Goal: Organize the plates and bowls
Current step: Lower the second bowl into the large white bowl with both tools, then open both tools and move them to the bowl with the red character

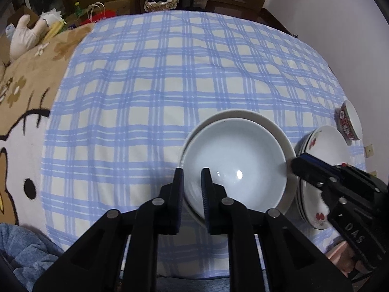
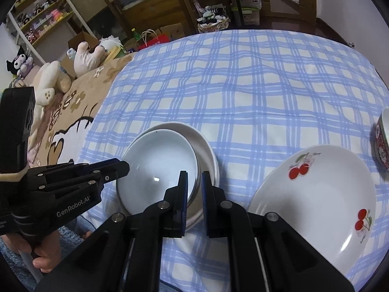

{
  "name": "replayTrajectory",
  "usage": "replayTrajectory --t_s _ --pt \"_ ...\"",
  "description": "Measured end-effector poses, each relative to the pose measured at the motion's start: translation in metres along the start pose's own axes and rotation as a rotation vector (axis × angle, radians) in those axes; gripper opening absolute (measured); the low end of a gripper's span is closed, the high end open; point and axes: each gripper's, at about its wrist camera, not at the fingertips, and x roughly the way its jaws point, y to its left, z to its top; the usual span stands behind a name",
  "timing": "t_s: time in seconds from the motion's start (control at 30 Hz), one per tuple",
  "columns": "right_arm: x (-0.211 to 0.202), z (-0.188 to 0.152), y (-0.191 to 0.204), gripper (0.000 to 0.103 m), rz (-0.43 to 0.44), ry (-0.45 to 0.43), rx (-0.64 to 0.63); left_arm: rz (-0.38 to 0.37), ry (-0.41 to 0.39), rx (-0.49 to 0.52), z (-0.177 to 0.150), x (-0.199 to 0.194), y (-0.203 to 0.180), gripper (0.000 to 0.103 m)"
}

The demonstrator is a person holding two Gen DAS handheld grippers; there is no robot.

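Both your grippers' fingers pinch the pale bowl's rims, nested; cherry plates, red bowl remain.

Bowl sits in plate, near edge of cloth. Right of it, apart, stacked cherry plates. Small bowl farther right, behind them. Blanket left of cloth, plush toys on its far end.
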Motion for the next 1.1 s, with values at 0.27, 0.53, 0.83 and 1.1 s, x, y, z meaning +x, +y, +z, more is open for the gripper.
replayTrajectory --t_s 0.27,0.53,0.83,1.1 --pt "-0.025 -0.002 -0.014 0.012 -0.025 -0.039 0.016 -0.002 -0.037 0.042 -0.001 -0.015 -0.012 0.019" --pt "-0.061 -0.002 -0.053 0.045 -0.104 -0.11 0.068 -0.032 -0.052 0.105 0.004 -0.027 -0.048 0.019" --pt "-0.095 -0.006 -0.119 0.088 -0.153 -0.188 0.204 -0.024 -0.093 0.202 0.024 -0.032 -0.109 0.065" --pt "-0.117 -0.016 -0.172 0.099 -0.209 -0.264 0.317 -0.067 -0.094 0.247 0.046 -0.017 -0.157 0.084"
